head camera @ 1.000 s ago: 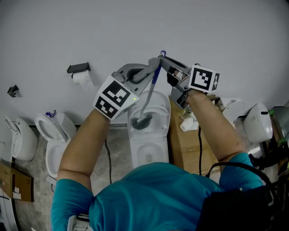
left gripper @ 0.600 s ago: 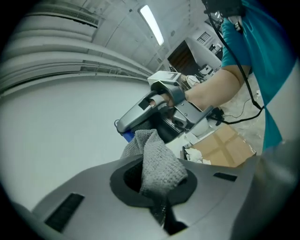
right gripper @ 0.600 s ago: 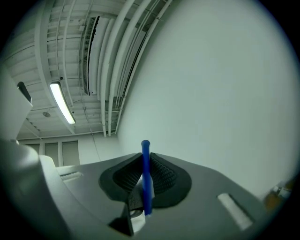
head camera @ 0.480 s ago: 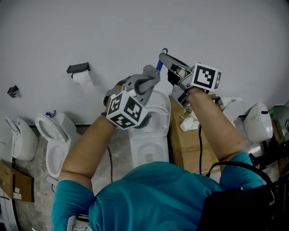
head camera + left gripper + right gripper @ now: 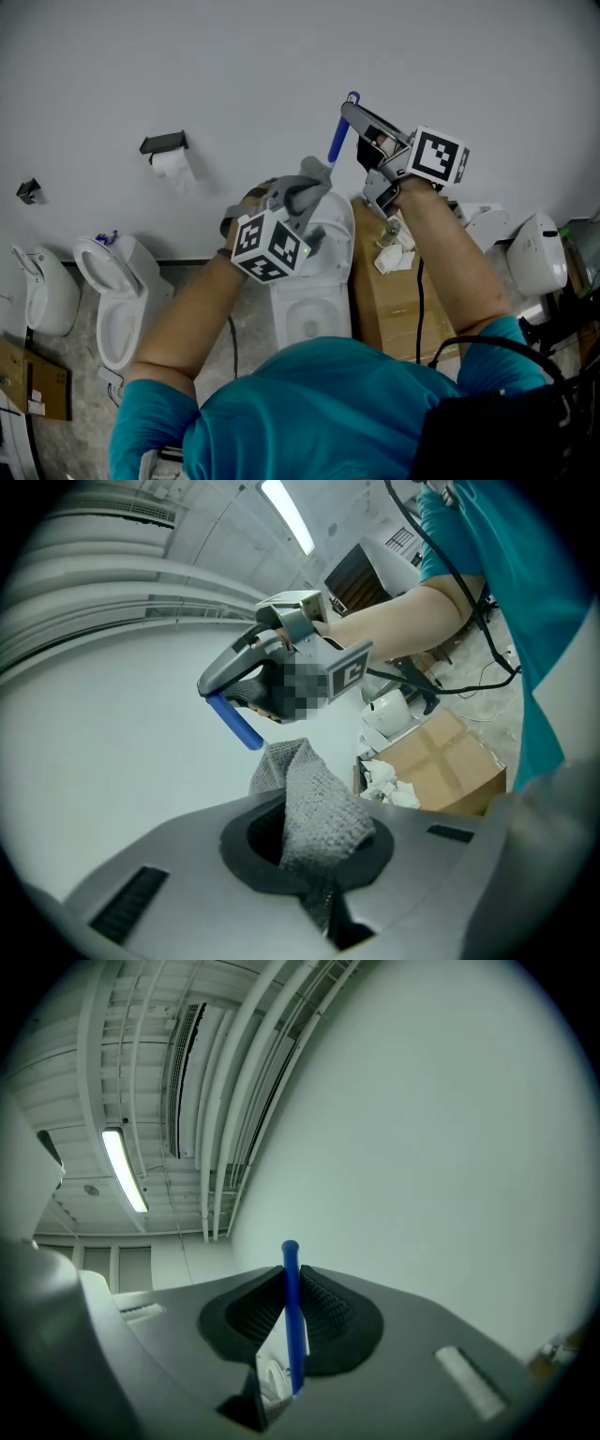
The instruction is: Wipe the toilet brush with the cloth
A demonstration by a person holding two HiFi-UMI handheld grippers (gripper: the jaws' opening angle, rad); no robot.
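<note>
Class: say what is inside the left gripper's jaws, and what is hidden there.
A folded grey cloth is pinched in the jaws of the left gripper. The blue toilet brush handle runs behind the cloth's top. The cloth covers the shaft below, so contact cannot be seen.

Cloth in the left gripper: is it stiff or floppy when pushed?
Probably floppy: the cloth folds and bulges above the jaws pinching it. Its knit weave looks soft and likely light, so it would probably wrap round the blue handle rather than shove it.
</note>
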